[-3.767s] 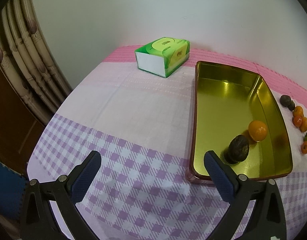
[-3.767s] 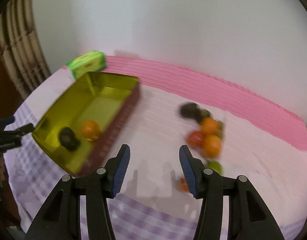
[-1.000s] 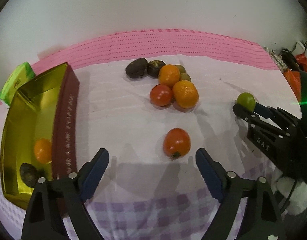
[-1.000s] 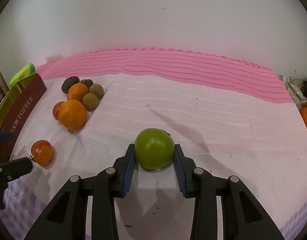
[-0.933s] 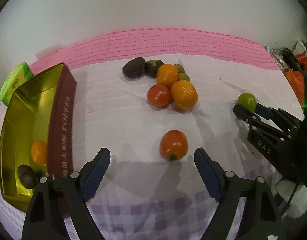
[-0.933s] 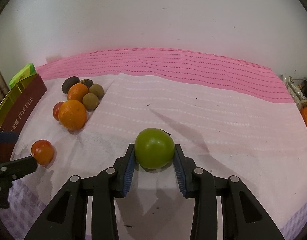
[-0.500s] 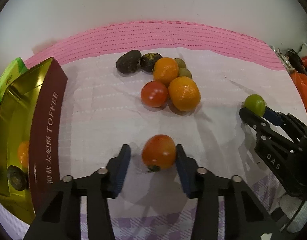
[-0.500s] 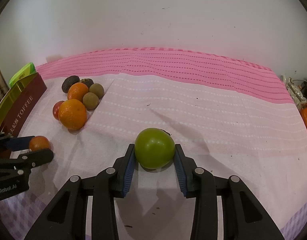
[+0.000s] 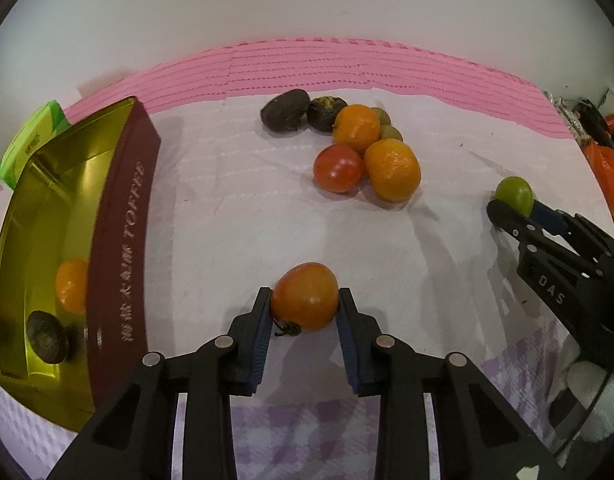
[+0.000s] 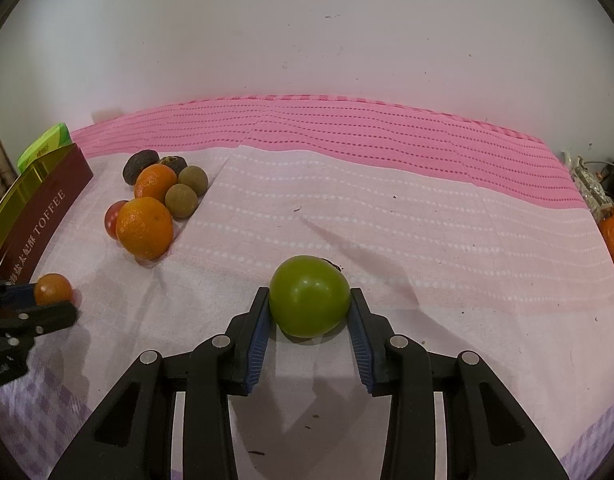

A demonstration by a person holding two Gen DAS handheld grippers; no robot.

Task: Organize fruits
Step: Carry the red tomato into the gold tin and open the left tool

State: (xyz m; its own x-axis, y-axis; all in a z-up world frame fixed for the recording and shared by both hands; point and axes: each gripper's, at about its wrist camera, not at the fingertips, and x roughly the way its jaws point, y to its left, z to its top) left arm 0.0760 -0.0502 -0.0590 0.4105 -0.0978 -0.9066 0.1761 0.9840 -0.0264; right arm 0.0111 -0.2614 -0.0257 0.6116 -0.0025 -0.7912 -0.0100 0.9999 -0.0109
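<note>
My left gripper [image 9: 305, 312] is shut on an orange-red tomato [image 9: 305, 295], held just above the cloth. My right gripper [image 10: 309, 312] is shut on a green tomato [image 10: 309, 295]; it also shows at the right of the left wrist view [image 9: 514, 193]. A gold toffee tin [image 9: 39, 216] lies open at the left with an orange [image 9: 70, 286] and a dark fruit [image 9: 47, 341] inside. A pile of fruit sits at the back: a red tomato [image 9: 338, 168], two oranges [image 9: 392, 169], two dark fruits [image 9: 285, 109] and small brown-green ones [image 10: 181, 199].
A green tissue pack [image 9: 29, 142] lies behind the tin. The table carries a pink and purple-check cloth [image 10: 387, 184] against a white wall. Clutter and an orange packet [image 9: 611, 168] sit at the far right edge.
My left gripper swung from the tin to the loose orange-red tomato, moved in and shut on it. My right gripper has held the green tomato throughout the last second.
</note>
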